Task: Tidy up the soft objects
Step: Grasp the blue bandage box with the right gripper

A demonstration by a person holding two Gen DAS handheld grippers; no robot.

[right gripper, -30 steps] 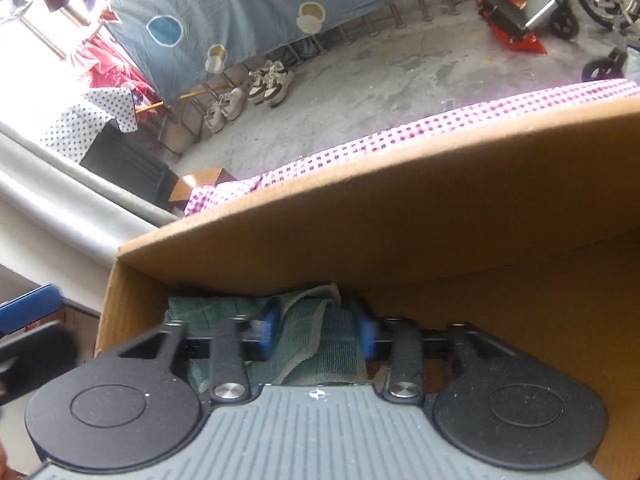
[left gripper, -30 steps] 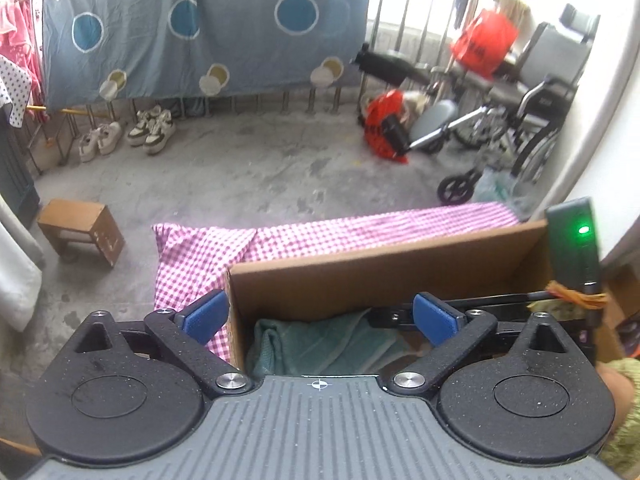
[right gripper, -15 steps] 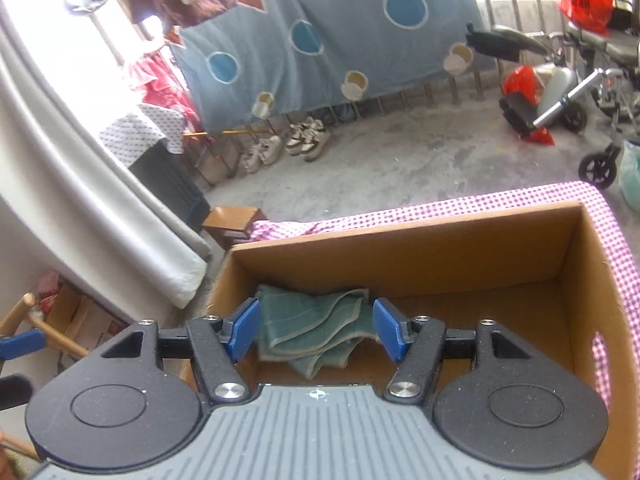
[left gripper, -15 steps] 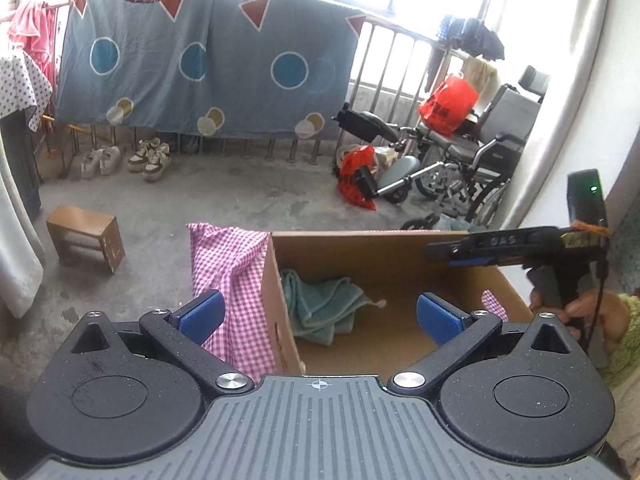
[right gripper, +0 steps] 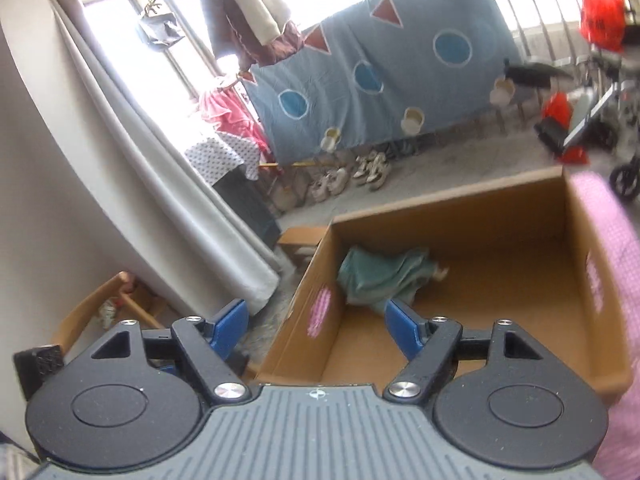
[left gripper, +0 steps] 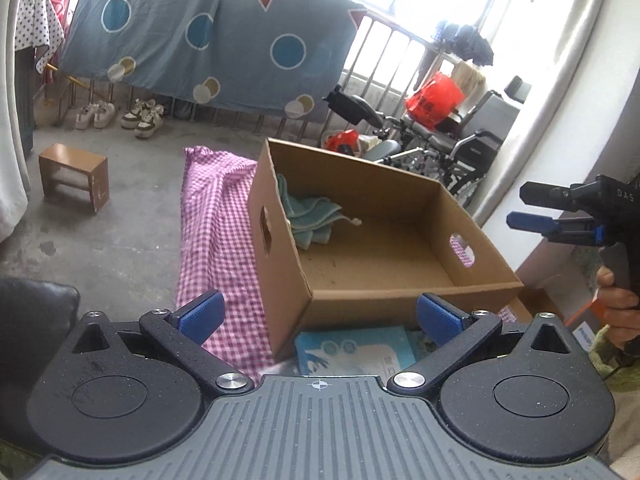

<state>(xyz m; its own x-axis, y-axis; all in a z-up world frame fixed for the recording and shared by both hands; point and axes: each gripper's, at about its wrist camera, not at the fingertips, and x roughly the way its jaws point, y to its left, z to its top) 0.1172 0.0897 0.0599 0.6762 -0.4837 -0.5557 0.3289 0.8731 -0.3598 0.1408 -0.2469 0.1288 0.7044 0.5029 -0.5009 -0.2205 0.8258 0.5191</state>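
Observation:
A teal towel (left gripper: 310, 216) lies crumpled in the far left corner of an open cardboard box (left gripper: 404, 298); the right wrist view shows the same towel (right gripper: 384, 276) in the box (right gripper: 472, 216). My left gripper (left gripper: 318, 316) stands open in front of the box's near wall, holding nothing. My right gripper (right gripper: 318, 318) hangs above the box's near left corner, its jaws opening with nothing between them. The left wrist view also catches the right gripper (left gripper: 536, 216) at the right edge, in a person's hand (left gripper: 618, 304).
The box rests on a pink checked cloth (left gripper: 218, 236). A light blue packet (left gripper: 356, 350) lies in front of the box. A small wooden stool (left gripper: 74, 176), shoes (left gripper: 120, 114), a hanging blue sheet (left gripper: 200, 36) and a wheelchair (left gripper: 452, 148) stand further back.
Both grippers have drawn back and up from the box. The right gripper has let go of the teal towel, which now lies in the box, and its jaws have widened.

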